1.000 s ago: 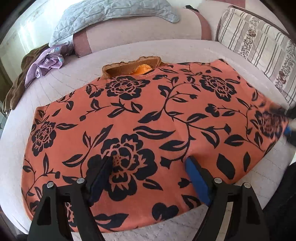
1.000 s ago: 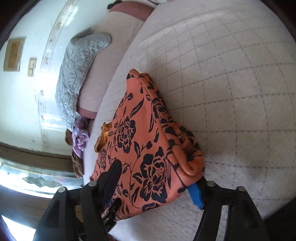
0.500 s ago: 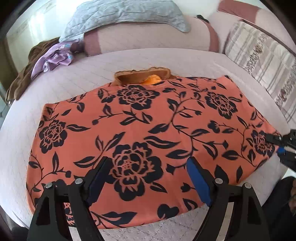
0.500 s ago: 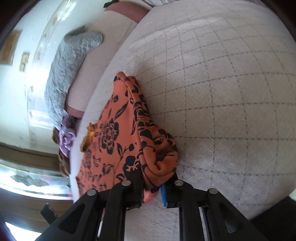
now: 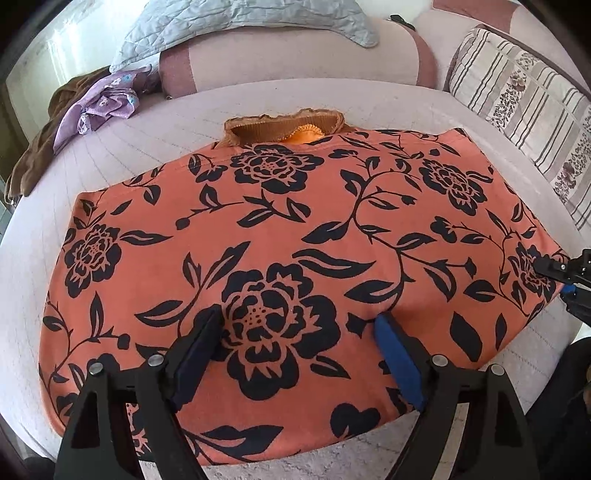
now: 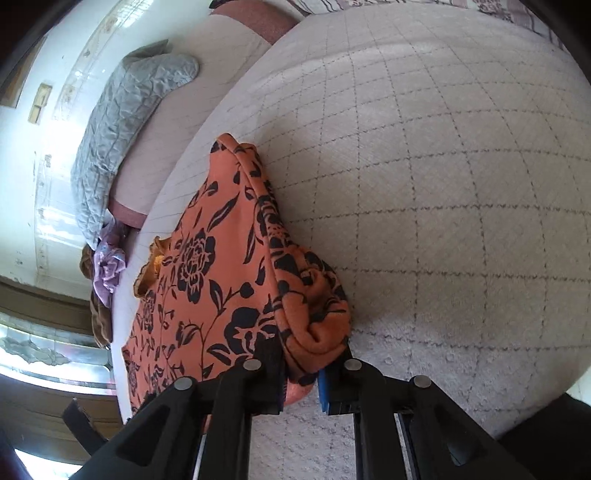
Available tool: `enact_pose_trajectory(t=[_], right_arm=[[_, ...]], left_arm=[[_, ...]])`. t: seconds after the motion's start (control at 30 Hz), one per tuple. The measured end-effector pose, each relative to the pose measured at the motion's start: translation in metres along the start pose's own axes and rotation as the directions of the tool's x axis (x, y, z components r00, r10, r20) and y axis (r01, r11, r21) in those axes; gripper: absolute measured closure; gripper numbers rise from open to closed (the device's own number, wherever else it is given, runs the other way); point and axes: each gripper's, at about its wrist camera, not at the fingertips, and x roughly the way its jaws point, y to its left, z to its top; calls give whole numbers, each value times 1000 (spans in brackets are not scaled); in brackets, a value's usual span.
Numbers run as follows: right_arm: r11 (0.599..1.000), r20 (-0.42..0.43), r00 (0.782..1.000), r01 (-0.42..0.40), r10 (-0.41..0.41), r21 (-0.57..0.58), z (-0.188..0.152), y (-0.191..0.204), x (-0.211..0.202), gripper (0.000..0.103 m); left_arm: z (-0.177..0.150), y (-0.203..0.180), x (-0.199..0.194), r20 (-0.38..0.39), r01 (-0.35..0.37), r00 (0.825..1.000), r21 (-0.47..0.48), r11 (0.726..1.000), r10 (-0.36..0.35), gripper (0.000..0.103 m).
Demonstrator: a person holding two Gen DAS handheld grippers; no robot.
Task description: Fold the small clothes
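A: Where do we have the left gripper (image 5: pixel 295 332)?

B: We hold it low over the near half of the dress (image 5: pixel 288 240), pointing forward across it. Its fingers (image 5: pixel 397 360) are spread wide, one on each side of a big black flower print, and they grip nothing. Whether the pads touch the cloth we cannot tell.

A: And the right gripper (image 6: pixel 301 373)?

B: We have it rolled on its side, at the dress's (image 6: pixel 221 280) right corner. Its fingers (image 6: pixel 271 373) stand narrow and pinch a bunched fold of the orange cloth between them. In the left wrist view it (image 5: pixel 565 275) shows at the far right edge, at that same corner.

A: Where does the dress lie?

B: It lies spread flat on the bed (image 5: pixel 258 103), on a pale quilted cover with a grid of stitch lines. The orange, ruffled neck opening is at the far side and the hem is nearest us. The right edge is lifted and crumpled where we hold it.

A: What else do we see?

B: A purple cloth (image 5: pixel 103 107) and a brown cloth (image 5: pixel 33 158) lie at the far left edge of the bed. A grey quilt (image 5: pixel 240 16) is draped over the pink bolster (image 5: pixel 295 61) at the back. A striped cushion (image 5: pixel 517 103) leans at the far right.

A: Any writing or labels?

B: We can read none. The dress carries only black flowers, leaves and vines.
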Motion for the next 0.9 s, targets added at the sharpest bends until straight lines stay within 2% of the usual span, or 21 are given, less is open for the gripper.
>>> enact_pose_trajectory(t=[0.07, 0.2, 0.3, 0.33, 0.37, 0.4, 0.47, 0.5, 0.6, 0.63, 0.67, 0.7, 0.73, 0.8, 0.87, 0.9], right_arm=[[998, -11, 999, -42, 43, 39, 1, -5, -1, 86], [995, -14, 998, -64, 65, 76, 1, -11, -4, 81], [994, -8, 997, -73, 74, 84, -2, -9, -6, 69], [993, -9, 997, -82, 83, 83, -2, -7, -7, 51], [991, -6, 995, -103, 104, 82, -3, -3, -8, 24], [989, 3, 992, -123, 123, 79, -5, 0, -10, 19], [988, 12, 989, -145, 145, 45, -5, 10, -12, 19], [990, 2, 990, -141, 141, 21, -4, 16, -9, 19], [994, -18, 994, -106, 107, 21, 1, 18, 8, 24], [995, -17, 995, -94, 95, 27, 3, 16, 12, 42], [997, -21, 998, -66, 66, 30, 5, 16, 15, 66], [998, -23, 998, -51, 52, 27, 6, 17, 15, 72], [999, -17, 999, -43, 43, 8, 6, 20, 13, 72], [999, -12, 1000, -27, 27, -24, 4, 24, 13, 71], [1000, -20, 1000, -24, 24, 2, 6, 18, 18, 68], [999, -17, 999, -33, 34, 25, 6, 15, 21, 67]], left_arm=[[1, -1, 0, -4, -4, 1000, -3, 1000, 4, 16], [0, -1, 1, -3, -6, 1000, -5, 1000, 6, 16], [1, 1, -1, -12, -2, 1000, -4, 1000, 2, 18], [3, 2, -8, -2, 1, 1000, -18, 1000, -1, 18], [4, 4, -15, 21, 5, 1000, -28, 1000, -5, 18], [6, 6, -23, 48, 1, 999, -32, 999, 0, 18], [7, 9, -34, 100, -25, 995, -29, 999, 28, 18], [7, 10, -32, 100, -33, 994, -31, 999, 36, 18], [2, 18, -3, -13, -62, 998, -37, 997, 62, 18], [0, 21, -1, -17, -52, 999, -46, 998, 51, 19], [1, 22, -9, 3, -62, 998, -53, 997, 62, 20], [2, 22, -19, 27, -73, 997, -54, 996, 74, 21], [5, 20, -33, 78, -60, 995, -47, 997, 63, 20], [7, 17, -36, 101, -49, 994, -27, 998, 52, 20], [3, 17, -13, 30, -59, 998, -16, 998, 59, 20], [0, 18, 6, -35, -55, 998, -14, 998, 55, 18]])
